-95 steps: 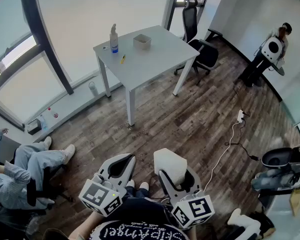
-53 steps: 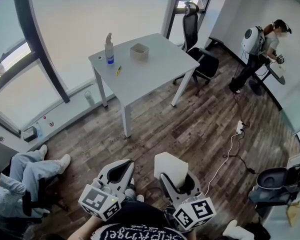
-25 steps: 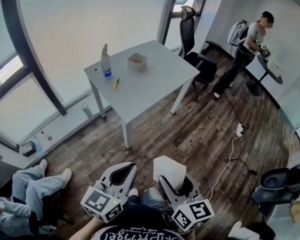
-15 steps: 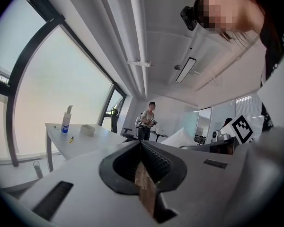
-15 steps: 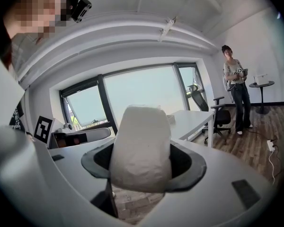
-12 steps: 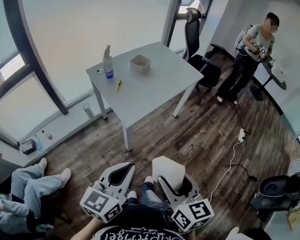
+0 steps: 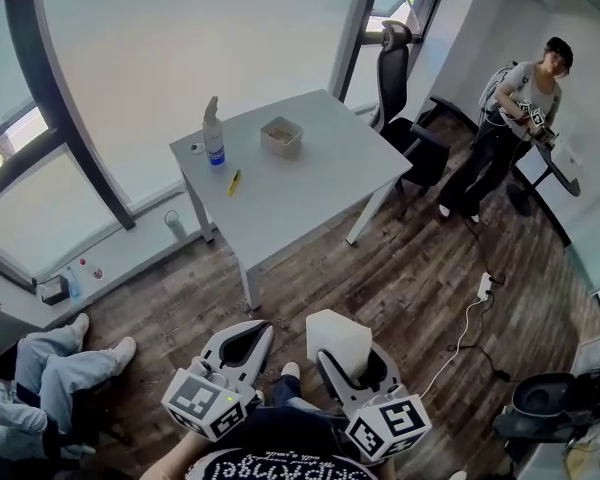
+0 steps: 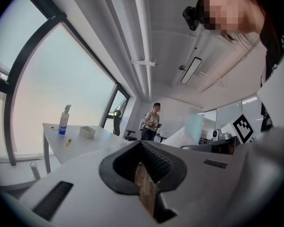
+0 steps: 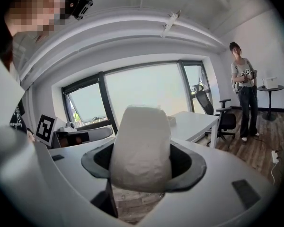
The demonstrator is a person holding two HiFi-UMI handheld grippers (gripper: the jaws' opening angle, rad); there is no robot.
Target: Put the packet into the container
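Dark plank floor [image 7: 400,258] underfoot, with a wide bare stretch between the tools and the near corner of the table. Tall windows [image 7: 180,48] along the far left wall.

White table [image 7: 315,183] far and centre, well apart from both tools. Most of its top bare, above all the near and right parts. Black office chair [image 7: 405,118] just beside its far right edge.

Standing person [image 7: 510,128] at the far right, away from the table. Seated person [image 7: 40,368] at the near left edge, legs stretched over the floor.

Near the bottom, left gripper [image 7: 259,328] with jaws pressed together on nothing. Right gripper [image 7: 351,357] clamped on the white packet [image 7: 335,330], which stands up out of the jaws, well short of the table. Black-and-white square markers on both cubes [image 7: 202,404]. Pale lettering upside down on the dark shirt [image 7: 270,463] at the bottom edge, too cut off to read with any certainty.

Small open container [image 7: 281,136] on the far middle of the tabletop, set in from every edge. Spray bottle [image 7: 213,133] with a blue label to its left, near the far left corner; no print legible there. Yellow pen [image 7: 235,179] lying nearer, apart from both. White power strip [image 7: 487,286] and cable [image 7: 450,343] on the floor to the right.
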